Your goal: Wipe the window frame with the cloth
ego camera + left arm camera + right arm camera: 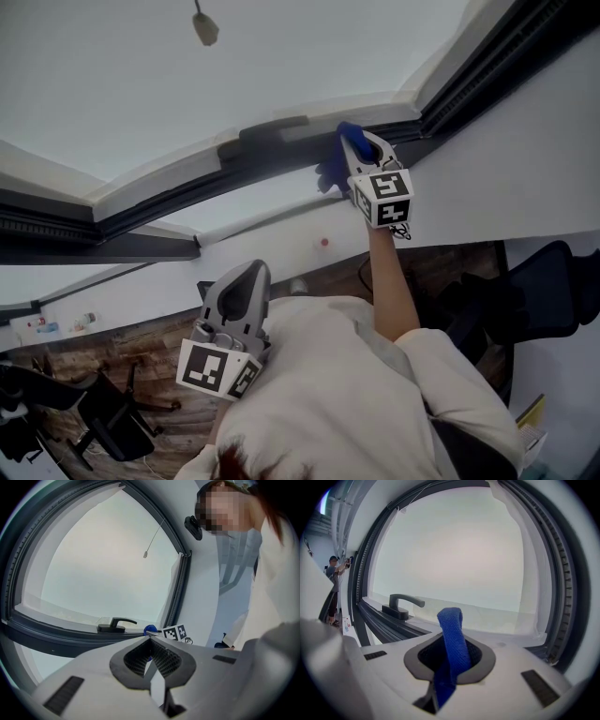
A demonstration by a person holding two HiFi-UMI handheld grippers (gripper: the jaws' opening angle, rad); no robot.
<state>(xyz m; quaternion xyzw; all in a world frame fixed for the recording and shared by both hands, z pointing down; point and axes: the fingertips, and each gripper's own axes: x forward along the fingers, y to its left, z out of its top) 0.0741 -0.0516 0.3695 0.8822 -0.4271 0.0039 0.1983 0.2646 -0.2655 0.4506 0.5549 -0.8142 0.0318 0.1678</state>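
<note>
Reaching up with the right gripper (358, 145), we hold the cloth (330, 171) at the frame (169, 192), just beside the handle (272, 129); whether it touches the rail we cannot tell. The right jaws are clamped on the blue cloth, and a narrow fold of it stands up between them toward the lower rail. The left gripper (251, 272) hangs low near our chest, well apart from the window, its jaws closed together on nothing. We judge the grip thin: only a strip is pinched, so a hard drag along the rail could pull it free and drop it. The handle lies close to the wiping path, and the cloth or a jaw could snag on it. With so little cloth ahead of the jaws, the hard tips may scrape the frame rather than wipe it.
</note>
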